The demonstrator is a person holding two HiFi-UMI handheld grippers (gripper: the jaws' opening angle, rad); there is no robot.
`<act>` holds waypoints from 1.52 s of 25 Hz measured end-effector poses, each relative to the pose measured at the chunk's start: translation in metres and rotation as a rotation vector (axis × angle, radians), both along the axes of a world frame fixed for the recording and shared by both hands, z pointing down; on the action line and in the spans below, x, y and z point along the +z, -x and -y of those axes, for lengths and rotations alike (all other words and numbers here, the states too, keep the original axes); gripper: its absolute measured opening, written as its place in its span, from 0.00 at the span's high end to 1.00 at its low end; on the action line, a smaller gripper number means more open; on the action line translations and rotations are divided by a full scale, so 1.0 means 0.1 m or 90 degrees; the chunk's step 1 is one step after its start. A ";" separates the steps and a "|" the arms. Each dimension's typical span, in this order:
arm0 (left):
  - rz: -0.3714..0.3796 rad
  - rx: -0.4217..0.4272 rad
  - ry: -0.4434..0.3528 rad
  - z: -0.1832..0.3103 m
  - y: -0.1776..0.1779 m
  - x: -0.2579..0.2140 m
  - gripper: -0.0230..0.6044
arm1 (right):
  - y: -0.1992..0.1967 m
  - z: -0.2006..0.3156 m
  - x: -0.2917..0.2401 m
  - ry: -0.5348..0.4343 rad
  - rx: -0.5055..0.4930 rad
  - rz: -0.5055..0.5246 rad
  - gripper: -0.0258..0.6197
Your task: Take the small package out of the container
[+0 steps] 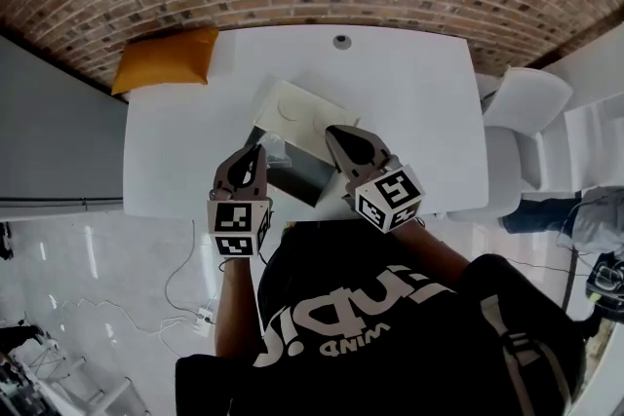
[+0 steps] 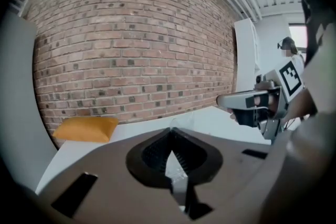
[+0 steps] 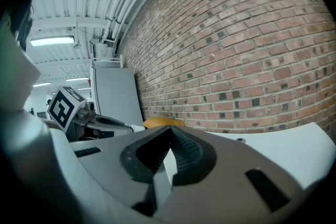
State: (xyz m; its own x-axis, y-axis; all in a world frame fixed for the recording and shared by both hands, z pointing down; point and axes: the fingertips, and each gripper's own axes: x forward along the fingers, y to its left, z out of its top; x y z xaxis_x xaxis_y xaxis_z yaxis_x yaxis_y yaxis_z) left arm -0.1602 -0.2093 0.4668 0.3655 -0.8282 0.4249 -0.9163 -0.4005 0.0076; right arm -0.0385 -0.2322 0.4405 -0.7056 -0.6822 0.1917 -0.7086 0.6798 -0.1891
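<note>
Head view: small package (image 1: 276, 149), clear, is held at the nine o'clock rim of the container (image 1: 304, 175) by the left gripper (image 1: 261, 149). Left gripper view: jaws are seen clamped on it. Right gripper view: right gripper (image 3: 169, 129) is closed on the container's white flap.

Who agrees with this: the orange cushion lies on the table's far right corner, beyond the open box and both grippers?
Not quite. The orange cushion lies on the table's far left corner, not the right, beyond the open box, the left gripper and the right gripper. The head view shows it.
</note>
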 end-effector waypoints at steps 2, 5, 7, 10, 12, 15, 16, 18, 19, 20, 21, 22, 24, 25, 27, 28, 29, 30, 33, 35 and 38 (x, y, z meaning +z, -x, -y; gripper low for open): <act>-0.012 -0.012 -0.024 0.01 0.04 -0.05 0.95 | -0.01 0.02 0.00 -0.001 0.002 -0.002 0.96; -0.023 -0.026 -0.058 0.02 0.10 -0.13 0.95 | -0.02 0.04 0.01 -0.002 0.006 -0.003 0.96; -0.030 -0.036 -0.079 0.02 0.14 -0.18 0.95 | -0.01 0.06 0.01 -0.004 0.008 -0.002 0.96; -0.041 -0.053 -0.105 0.02 0.22 -0.22 0.95 | 0.00 0.08 0.00 -0.006 0.010 -0.004 0.96; -0.049 -0.065 -0.121 0.02 0.26 -0.25 0.95 | 0.00 0.09 0.01 -0.007 0.011 -0.005 0.96; -0.057 -0.084 -0.140 0.02 0.32 -0.28 0.95 | 0.01 0.11 0.01 -0.009 0.013 -0.005 0.96; -0.056 -0.089 -0.137 0.01 0.34 -0.27 0.95 | 0.01 0.12 0.01 -0.009 0.014 -0.005 0.96; -0.049 -0.099 -0.112 -0.01 0.39 -0.22 0.95 | 0.00 0.13 0.01 -0.011 0.015 -0.005 0.96; -0.052 -0.105 -0.106 -0.01 0.40 -0.21 0.95 | 0.00 0.14 0.01 -0.011 0.016 -0.005 0.96; -0.056 -0.109 -0.107 0.00 0.42 -0.21 0.95 | -0.01 0.15 0.01 -0.010 0.017 -0.005 0.96; -0.057 -0.112 -0.107 0.00 0.44 -0.20 0.95 | -0.02 0.15 0.02 -0.010 0.018 -0.005 0.96; -0.056 -0.115 -0.105 -0.01 0.46 -0.19 0.95 | -0.02 0.15 0.02 -0.010 0.019 -0.005 0.96; -0.059 -0.122 -0.112 -0.01 0.50 -0.19 0.95 | -0.02 0.16 0.02 -0.010 0.020 -0.004 0.96; -0.062 -0.125 -0.117 -0.01 0.52 -0.19 0.95 | -0.02 0.16 0.02 -0.011 0.020 -0.004 0.96; -0.062 -0.129 -0.119 -0.01 0.54 -0.19 0.95 | -0.03 0.16 0.01 -0.012 0.020 -0.002 0.96; -0.060 -0.131 -0.120 -0.02 0.56 -0.19 0.95 | -0.03 0.15 0.01 -0.012 0.020 -0.002 0.96; -0.057 -0.133 -0.118 -0.03 0.56 -0.19 0.95 | -0.03 0.15 0.01 -0.013 0.020 -0.002 0.96; -0.054 -0.135 -0.115 -0.04 0.57 -0.18 0.95 | -0.03 0.15 0.02 -0.013 0.020 -0.002 0.96; -0.054 -0.143 -0.120 -0.07 0.59 -0.17 0.95 | -0.03 0.14 0.02 -0.015 0.019 -0.001 0.96; -0.058 -0.147 -0.121 -0.08 0.60 -0.17 0.95 | -0.02 0.13 0.02 -0.016 0.018 -0.001 0.96; -0.063 -0.148 -0.119 -0.09 0.61 -0.15 0.95 | 0.00 0.12 0.01 -0.017 0.018 0.000 0.96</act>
State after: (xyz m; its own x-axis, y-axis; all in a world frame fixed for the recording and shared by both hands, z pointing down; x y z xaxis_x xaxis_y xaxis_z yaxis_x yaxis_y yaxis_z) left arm -0.2210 -0.2008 0.4514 0.1889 -0.9548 0.2295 -0.9820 -0.1827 0.0482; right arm -0.0385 -0.2444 0.4419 -0.6859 -0.7066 0.1736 -0.7276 0.6644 -0.1706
